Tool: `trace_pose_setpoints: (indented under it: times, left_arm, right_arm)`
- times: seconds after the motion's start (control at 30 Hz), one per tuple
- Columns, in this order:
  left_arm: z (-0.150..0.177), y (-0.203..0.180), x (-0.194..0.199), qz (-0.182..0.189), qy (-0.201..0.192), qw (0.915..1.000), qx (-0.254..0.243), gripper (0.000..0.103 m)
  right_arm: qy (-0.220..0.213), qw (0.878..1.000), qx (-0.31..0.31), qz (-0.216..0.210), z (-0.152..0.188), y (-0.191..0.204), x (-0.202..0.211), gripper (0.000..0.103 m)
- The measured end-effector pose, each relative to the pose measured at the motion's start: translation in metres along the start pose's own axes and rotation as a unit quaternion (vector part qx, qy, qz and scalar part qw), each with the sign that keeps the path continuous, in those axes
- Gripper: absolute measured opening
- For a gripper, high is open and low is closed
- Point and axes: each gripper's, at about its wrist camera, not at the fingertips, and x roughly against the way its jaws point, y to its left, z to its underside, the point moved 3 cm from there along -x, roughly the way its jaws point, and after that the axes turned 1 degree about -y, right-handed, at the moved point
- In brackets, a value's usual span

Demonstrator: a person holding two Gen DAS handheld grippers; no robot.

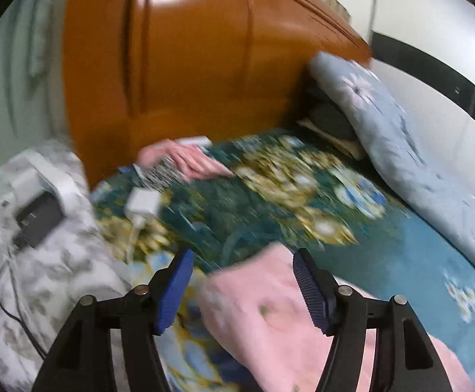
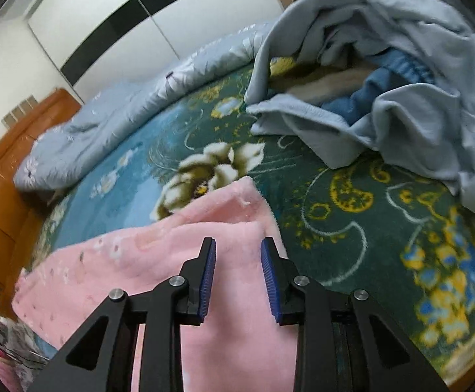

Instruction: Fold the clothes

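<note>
Two open grippers, both mine, hang over one pink fleece garment (image 2: 159, 261) spread on the patterned bedspread (image 2: 352, 196). My right gripper (image 2: 237, 277) has its jaws narrowly parted and holds nothing; it sits above the garment's right-hand border, with the free corner (image 2: 244, 189) lying straight ahead of the fingertips, towards the far side of the bed. From that corner the fleece runs back and to my left, so its long axis seems to lie across my jaws rather than along them. My left gripper (image 1: 242, 289) stands wide and empty, and its view is blurred; the garment's other end (image 1: 270, 310) shows between and below its fingers, with the near edge of the bed under me. I judge the right gripper the nearer to a clean corner. A heap of grey-blue clothes (image 2: 384, 75) waits well apart, towards the far right of the bed.
</note>
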Motion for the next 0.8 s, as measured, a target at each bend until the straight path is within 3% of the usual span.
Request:
trace_pose_setpoints:
  times: [0.13, 0.2, 0.27, 0.4, 0.47, 0.63, 0.8]
  left_arm:
    - [0.021, -0.025, 0.003, 0.04, 0.016, 0.999, -0.012, 0.068]
    - [0.03, -0.047, 0.002, 0.067, 0.031, 0.997, -0.022, 0.068]
    - [0.037, -0.07, 0.003, 0.09, 0.042, 0.9945, -0.033, 0.068]
    - [0.046, -0.112, 0.014, 0.129, 0.039, 0.9886, -0.067, 0.068]
    - [0.051, -0.13, 0.02, 0.144, 0.037, 0.9852, -0.085, 0.068]
    - [0.07, -0.154, 0.014, 0.16, 0.059, 0.98, -0.103, 0.068]
    - [0.088, -0.158, 0.006, 0.181, 0.092, 0.9755, -0.085, 0.068]
  right_arm:
    - [0.015, 0.999, -0.001, -0.045, 0.0, 0.003, -0.006, 0.028]
    - [0.011, 0.997, 0.022, -0.067, 0.0, 0.014, -0.001, 0.011]
    - [0.001, 0.997, 0.041, -0.073, -0.004, 0.024, 0.005, 0.009]
    - [-0.085, 0.993, 0.061, -0.057, -0.027, 0.029, 0.044, 0.008]
    - [-0.102, 0.992, 0.057, -0.043, -0.033, 0.025, 0.048, 0.008]
    - [-0.039, 0.998, 0.046, 0.019, -0.027, 0.008, -0.001, 0.007]
    - [-0.024, 0.999, 0.017, 0.029, -0.028, -0.002, -0.012, 0.009]
